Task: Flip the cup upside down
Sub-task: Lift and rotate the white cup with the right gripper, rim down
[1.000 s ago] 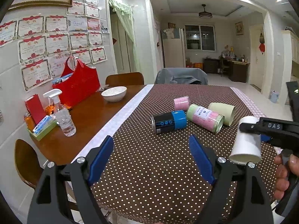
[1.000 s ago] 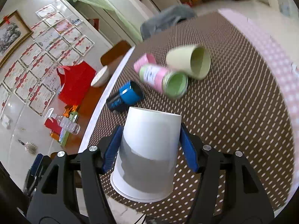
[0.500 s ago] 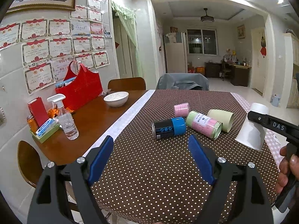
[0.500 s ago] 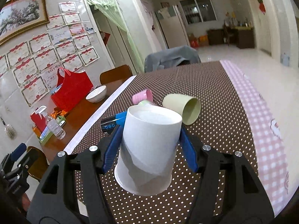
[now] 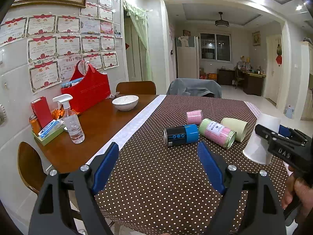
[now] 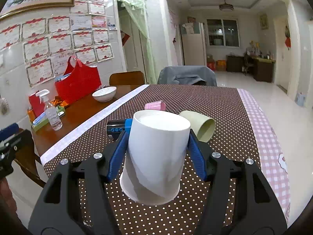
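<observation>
Your right claw (image 6: 156, 150) is clamped across the mid-wall of the white cup (image 6: 154, 156), mouth down just over the bench (image 6: 225, 101), while your left claw (image 5: 158, 166) gapes empty; it looks light and thin-walled, so squeeze gently.

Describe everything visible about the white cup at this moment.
The white cup is plain, smooth and tapered, paper or plastic by its look. It is upside down, closed base on top, wide rim lowest and at or just above the dotted tablecloth. The right tongs clamp its sides with blue pads. It tilts slightly.
</observation>
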### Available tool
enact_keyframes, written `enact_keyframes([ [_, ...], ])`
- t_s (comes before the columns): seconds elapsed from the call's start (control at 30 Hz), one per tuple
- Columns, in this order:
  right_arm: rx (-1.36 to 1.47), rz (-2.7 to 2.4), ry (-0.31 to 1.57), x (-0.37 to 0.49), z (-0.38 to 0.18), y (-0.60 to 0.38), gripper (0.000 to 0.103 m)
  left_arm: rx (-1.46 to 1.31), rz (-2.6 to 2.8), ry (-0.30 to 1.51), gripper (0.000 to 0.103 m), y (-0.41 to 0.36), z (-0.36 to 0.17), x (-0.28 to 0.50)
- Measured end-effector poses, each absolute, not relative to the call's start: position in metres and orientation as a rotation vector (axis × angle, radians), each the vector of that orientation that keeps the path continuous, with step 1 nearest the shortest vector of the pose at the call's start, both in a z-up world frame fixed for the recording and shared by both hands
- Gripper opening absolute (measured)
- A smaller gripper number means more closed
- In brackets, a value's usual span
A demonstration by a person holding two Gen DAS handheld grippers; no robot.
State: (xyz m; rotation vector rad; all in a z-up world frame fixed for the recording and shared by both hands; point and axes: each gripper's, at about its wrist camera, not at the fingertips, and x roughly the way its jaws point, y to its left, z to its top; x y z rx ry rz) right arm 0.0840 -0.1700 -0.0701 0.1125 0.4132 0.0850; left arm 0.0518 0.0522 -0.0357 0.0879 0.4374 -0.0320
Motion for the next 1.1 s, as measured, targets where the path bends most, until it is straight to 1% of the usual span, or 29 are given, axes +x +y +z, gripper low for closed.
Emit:
enact_keyframes([
  [0.47, -0.04, 0.106, 0.407, 0.09, -0.091, -0.141, 0.06, 0.068, -0.028, 0.456, 0.081, 0.062, -0.046, 0.056],
  [0.87, -0.08, 0.082, 0.41, 0.097, -0.108, -0.127, 0.06, 0.044, -0.025, 0.47, 0.081, 0.071, -0.053, 0.061],
  [1.1, -0.095, 0.072, 0.45, 0.104, -0.122, -0.121, 0.06, 0.036, -0.017, 0.476, 0.081, 0.074, -0.057, 0.062],
])
